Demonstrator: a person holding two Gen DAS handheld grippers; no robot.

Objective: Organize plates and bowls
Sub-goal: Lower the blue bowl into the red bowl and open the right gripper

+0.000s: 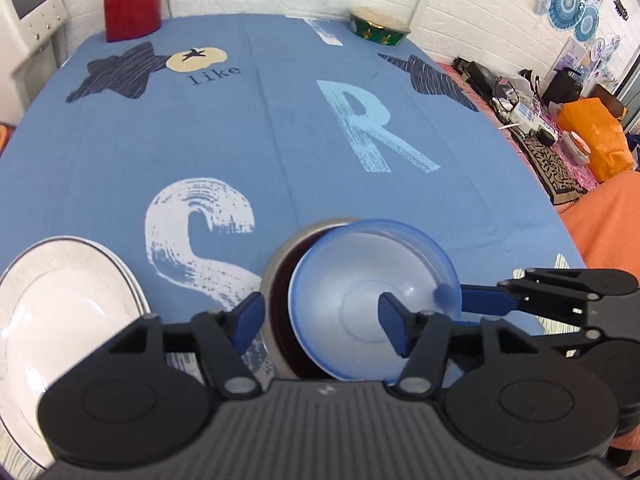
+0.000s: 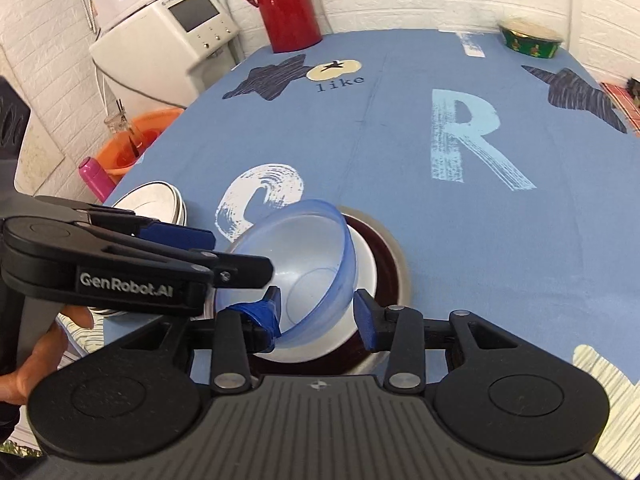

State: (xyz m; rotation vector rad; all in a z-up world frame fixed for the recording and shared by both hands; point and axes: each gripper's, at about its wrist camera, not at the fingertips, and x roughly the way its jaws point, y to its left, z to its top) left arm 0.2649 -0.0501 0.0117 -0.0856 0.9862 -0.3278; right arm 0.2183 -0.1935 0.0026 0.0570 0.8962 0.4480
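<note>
Two grippers meet at one blue bowl, lower centre of frame. Left gripper spread, holding nothing; right gripper appears pinched on bowl's right rim. Bowl tilted over dark bowl. White plates lower left on desk.

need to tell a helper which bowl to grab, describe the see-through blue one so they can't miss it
On the blue printed tablecloth, just right of the big white S, sits a dark metal-rimmed dish. Tilted in it is the translucent blue plastic bowl, the only see-through piece; the stacked plates nearby are opaque white.
</note>
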